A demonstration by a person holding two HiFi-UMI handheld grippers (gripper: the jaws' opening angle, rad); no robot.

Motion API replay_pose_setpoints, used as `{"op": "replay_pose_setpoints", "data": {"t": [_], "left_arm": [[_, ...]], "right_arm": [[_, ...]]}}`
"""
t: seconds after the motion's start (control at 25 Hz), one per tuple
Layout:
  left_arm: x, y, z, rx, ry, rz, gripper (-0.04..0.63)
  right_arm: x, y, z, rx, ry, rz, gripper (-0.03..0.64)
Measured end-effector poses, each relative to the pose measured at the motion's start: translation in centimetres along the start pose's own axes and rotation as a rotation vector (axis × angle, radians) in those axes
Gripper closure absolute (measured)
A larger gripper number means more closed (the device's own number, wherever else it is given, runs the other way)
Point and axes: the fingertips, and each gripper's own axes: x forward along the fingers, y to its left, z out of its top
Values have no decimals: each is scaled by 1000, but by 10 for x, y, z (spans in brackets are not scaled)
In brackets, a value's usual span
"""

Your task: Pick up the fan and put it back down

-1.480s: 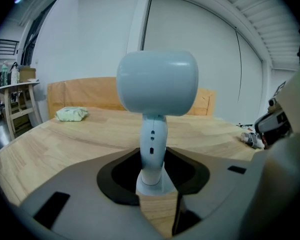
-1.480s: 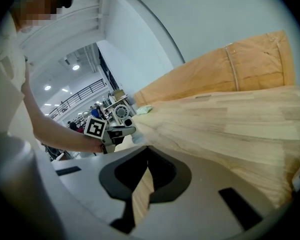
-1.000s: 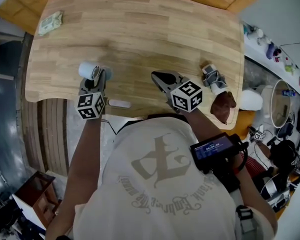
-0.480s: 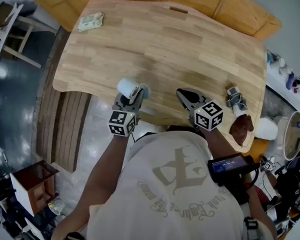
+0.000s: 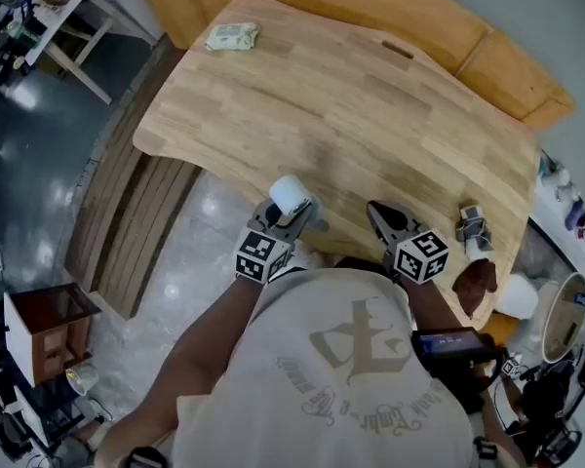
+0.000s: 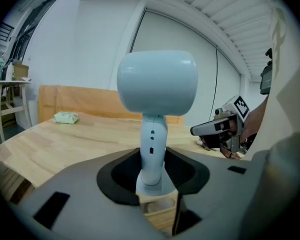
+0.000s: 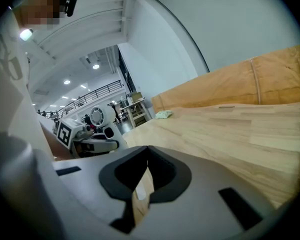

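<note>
The fan (image 5: 291,195) is small and white, with a round head on a slim stem (image 6: 152,149). My left gripper (image 5: 294,214) is shut on that stem at the near edge of the wooden table (image 5: 370,115). In the left gripper view the fan's head (image 6: 157,84) stands upright above the jaws, and its base is hidden. To the right, my right gripper (image 5: 377,211) hovers by the same edge, shut with nothing in it (image 7: 146,159). The right gripper view shows the fan (image 7: 96,116) and the left gripper (image 7: 87,136) at its left.
A green packet (image 5: 232,36) lies at the table's far left corner. A small grey device (image 5: 471,226) and a brown object (image 5: 476,279) sit at the near right corner. An orange board (image 5: 448,27) runs behind the table. Shiny floor and a wooden slatted rack (image 5: 141,213) lie to the left.
The head view has swung, so the table now sits slanted in it. My left gripper has shifted along the near edge, still gripping the fan. The right gripper has moved slightly with it.
</note>
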Motion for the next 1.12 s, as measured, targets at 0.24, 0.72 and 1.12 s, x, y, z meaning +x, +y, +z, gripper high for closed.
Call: {"op": "replay_pose_setpoints", "data": {"t": [0.24,0.72,1.12], "left_arm": [[-24,-2,-11,-4,0,-4,442],[-45,-9,-17,0,1,-6,441],[-48,-7,-26,-16,12,10,440]], "right_arm": [[6,17,-6,-8,10,5,603],[0,36,-5,-26,18,7,603],[2,38,-9,-23,16,11,603]]}}
